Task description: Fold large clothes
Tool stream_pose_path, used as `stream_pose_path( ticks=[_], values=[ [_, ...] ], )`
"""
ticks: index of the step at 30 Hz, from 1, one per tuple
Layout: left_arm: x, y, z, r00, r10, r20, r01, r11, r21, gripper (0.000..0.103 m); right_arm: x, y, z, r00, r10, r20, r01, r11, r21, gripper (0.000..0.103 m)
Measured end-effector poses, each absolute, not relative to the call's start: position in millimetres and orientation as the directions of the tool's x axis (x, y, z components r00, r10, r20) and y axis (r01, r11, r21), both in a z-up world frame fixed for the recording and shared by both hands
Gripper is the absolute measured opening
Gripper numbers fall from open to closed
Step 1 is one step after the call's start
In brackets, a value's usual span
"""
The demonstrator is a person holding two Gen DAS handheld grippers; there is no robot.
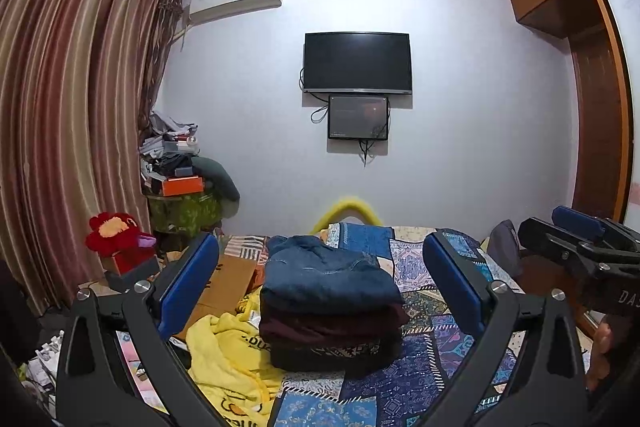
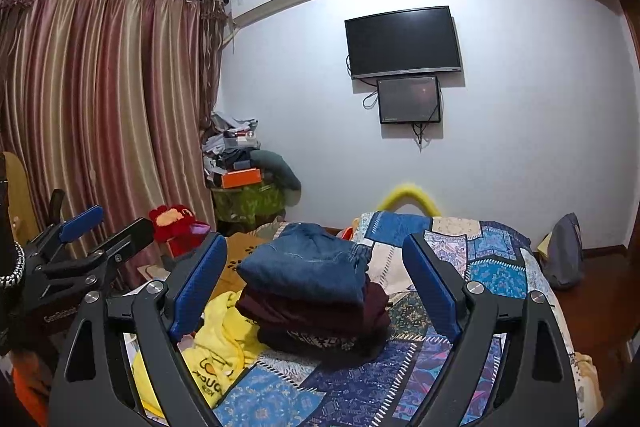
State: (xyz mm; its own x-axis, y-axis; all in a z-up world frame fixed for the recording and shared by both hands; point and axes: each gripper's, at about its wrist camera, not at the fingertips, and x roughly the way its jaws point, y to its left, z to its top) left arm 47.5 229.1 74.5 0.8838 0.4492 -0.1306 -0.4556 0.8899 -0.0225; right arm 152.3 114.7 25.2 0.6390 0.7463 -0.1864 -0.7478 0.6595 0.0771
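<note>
A stack of folded clothes (image 1: 330, 307) (image 2: 316, 291) sits on the patchwork bedspread (image 1: 420, 379) (image 2: 492, 267): blue denim on top, dark maroon below, a dark patterned piece at the bottom. A crumpled yellow garment (image 1: 228, 355) (image 2: 216, 351) with dark lettering lies left of the stack. My left gripper (image 1: 320, 291) is open, raised in front of the stack, holding nothing. My right gripper (image 2: 316, 287) is open too, with nothing between its blue pads. Each gripper shows at the edge of the other's view: the right one (image 1: 576, 239), the left one (image 2: 92, 231).
A cardboard box (image 1: 228, 279) lies at the bed's left side. A red plush toy (image 1: 116, 239) and a cluttered stand (image 1: 180, 183) sit by the curtain (image 1: 60, 107). A television (image 1: 357, 63) hangs on the far wall. A wooden wardrobe (image 1: 596, 107) stands right.
</note>
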Motion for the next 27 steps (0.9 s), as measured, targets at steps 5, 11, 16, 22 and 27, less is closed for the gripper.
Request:
stream_pose_path(
  ticks=[5,11,16,22,27],
  values=[
    [51.6,229.5,72.5,0.884,0.446,-0.14,-0.453,0.891,-0.017,0.103,154.0,115.6,24.5,0.637,0.745,-0.196,-0.746,0.66,0.084,0.088],
    [56.4,227.5,67.8,0.883,0.444,-0.15,-0.451,0.893,-0.01,0.103,154.9,115.5,21.8,0.632,0.746,-0.209,-0.747,0.659,0.089,0.088],
    [59.5,229.2,65.7,0.884,0.44,-0.161,-0.449,0.893,-0.026,0.103,154.7,114.7,20.4,0.633,0.743,-0.216,-0.745,0.661,0.091,0.088],
    [60.5,230.9,64.7,0.886,0.434,-0.163,-0.445,0.895,-0.034,0.103,157.8,115.0,19.0,0.628,0.746,-0.221,-0.745,0.659,0.105,0.088],
    [61.3,230.9,62.9,0.895,0.412,-0.171,-0.423,0.905,-0.033,0.103,157.6,115.3,17.0,0.632,0.742,-0.224,-0.742,0.662,0.102,0.088]
  ],
)
